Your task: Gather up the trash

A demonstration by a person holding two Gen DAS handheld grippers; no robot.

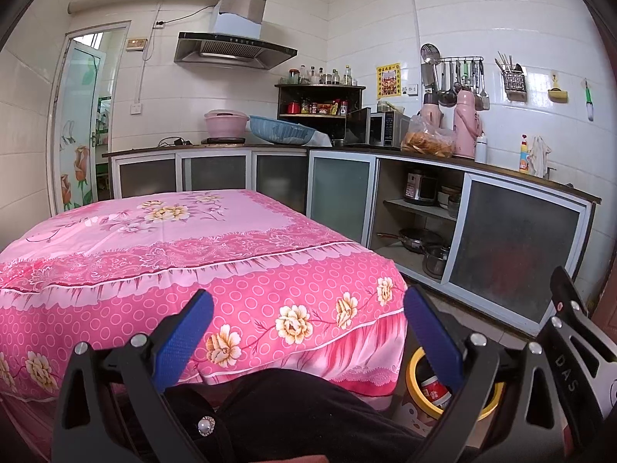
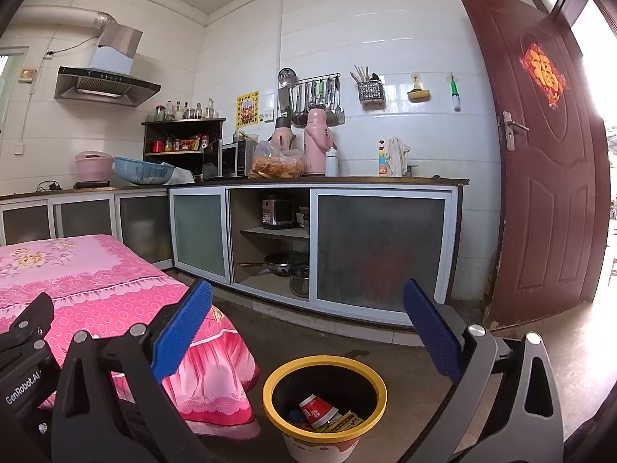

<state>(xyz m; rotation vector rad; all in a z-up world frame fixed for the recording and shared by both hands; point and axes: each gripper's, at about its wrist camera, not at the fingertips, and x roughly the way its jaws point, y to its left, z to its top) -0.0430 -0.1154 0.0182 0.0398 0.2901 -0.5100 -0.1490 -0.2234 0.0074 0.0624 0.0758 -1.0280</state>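
Note:
A yellow-rimmed trash bin stands on the floor beside the table's corner. In it lie a crushed red-and-white paper cup and yellow wrappers. My right gripper hangs open above and in front of the bin, nothing between its blue pads. My left gripper is open too, held in front of the table with its pink floral cloth. The bin peeks out behind the left gripper's right finger, with the red cup inside. The tabletop shows no trash.
Kitchen cabinets with an open shelf of pots line the far wall. A brown door stands open at the right. A dark-clothed lap sits under the left gripper. Bare concrete floor lies between bin and cabinets.

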